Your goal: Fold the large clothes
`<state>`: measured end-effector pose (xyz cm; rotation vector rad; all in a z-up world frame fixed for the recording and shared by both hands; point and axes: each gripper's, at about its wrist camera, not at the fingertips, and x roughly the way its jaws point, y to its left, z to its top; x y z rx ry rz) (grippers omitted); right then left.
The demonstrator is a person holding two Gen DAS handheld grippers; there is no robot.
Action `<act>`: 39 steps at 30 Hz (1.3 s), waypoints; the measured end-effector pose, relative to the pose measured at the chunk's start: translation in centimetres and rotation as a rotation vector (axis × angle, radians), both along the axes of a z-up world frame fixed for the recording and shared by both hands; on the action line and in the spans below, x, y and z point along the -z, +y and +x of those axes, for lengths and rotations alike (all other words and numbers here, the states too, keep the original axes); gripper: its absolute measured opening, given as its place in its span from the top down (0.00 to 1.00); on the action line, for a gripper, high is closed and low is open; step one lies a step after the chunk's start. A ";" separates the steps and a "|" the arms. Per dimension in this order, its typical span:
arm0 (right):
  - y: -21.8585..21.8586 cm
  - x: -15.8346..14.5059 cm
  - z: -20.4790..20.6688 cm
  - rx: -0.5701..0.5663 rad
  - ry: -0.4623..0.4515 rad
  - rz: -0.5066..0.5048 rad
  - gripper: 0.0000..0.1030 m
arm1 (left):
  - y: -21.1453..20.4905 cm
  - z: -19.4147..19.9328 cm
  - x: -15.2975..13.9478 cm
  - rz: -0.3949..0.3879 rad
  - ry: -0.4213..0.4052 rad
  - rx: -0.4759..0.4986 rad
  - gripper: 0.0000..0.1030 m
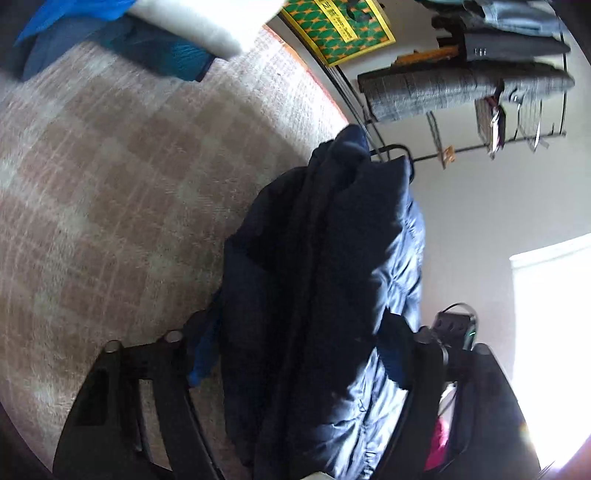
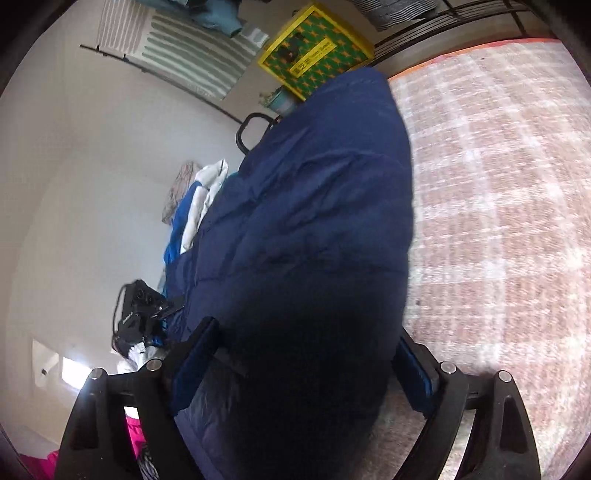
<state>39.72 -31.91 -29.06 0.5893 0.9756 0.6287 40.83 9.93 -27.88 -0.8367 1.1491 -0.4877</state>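
A dark navy puffer jacket (image 1: pixel 325 280) hangs bunched between the fingers of my left gripper (image 1: pixel 299 354), which is shut on it above the checked rug (image 1: pixel 110 192). In the right wrist view the same jacket (image 2: pixel 314 221) fills the middle, and my right gripper (image 2: pixel 306 362) is shut on its thick padded edge. Both grippers hold the jacket lifted off the rug (image 2: pixel 498 221). The jacket's lower part is hidden by its own bulk.
A yellow and green box (image 1: pixel 340 33) stands by the rug's far edge; it also shows in the right wrist view (image 2: pixel 314 55). A black rack with hanging clothes (image 1: pixel 461 88) stands along the wall. A pile of white and blue clothes (image 2: pixel 199 206) lies to the left.
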 end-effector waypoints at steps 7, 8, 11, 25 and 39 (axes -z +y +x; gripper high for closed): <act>1.3 0.2 0.4 -0.005 0.019 -0.038 0.29 | -1.5 0.3 -0.3 0.072 0.005 -0.012 0.55; 1.4 0.1 0.4 -0.004 0.020 -0.055 0.35 | -1.8 0.2 -0.4 0.087 -0.003 -0.010 0.58; 1.8 0.0 0.8 0.008 0.026 -0.099 0.45 | -2.8 -0.1 -1.4 0.160 -0.043 0.008 0.66; 7.8 -5.5 -1.4 0.004 -0.116 -0.558 0.79 | -5.9 -3.4 -5.2 0.358 -0.181 0.026 0.83; 11.4 -12.1 -6.1 -0.002 -0.314 -0.732 0.82 | -8.8 -9.9 -12.1 0.502 -0.435 0.082 0.85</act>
